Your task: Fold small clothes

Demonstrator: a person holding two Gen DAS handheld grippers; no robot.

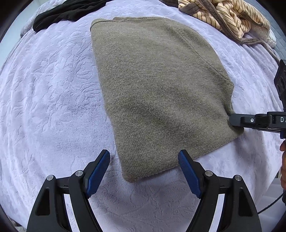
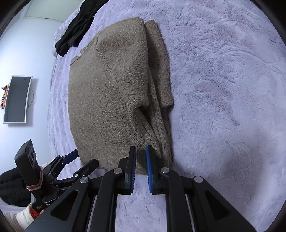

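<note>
An olive-brown knit sweater [image 1: 157, 85] lies folded flat on a lilac fleece blanket [image 1: 50, 100]. My left gripper [image 1: 143, 161] is open, its blue pads on either side of the sweater's near corner, just above it. My right gripper [image 2: 140, 154] is nearly shut at the sweater's [image 2: 110, 96] near edge, with a narrow gap between the pads; I cannot tell whether fabric is pinched. It also shows in the left wrist view [image 1: 236, 120], touching the sweater's right edge. The left gripper shows in the right wrist view [image 2: 82, 160] at the lower left.
A black garment [image 1: 68, 12] lies at the far left of the blanket. A cream striped garment [image 1: 228, 16] is heaped at the far right. In the right wrist view a wall-mounted screen [image 2: 17, 99] is at the left.
</note>
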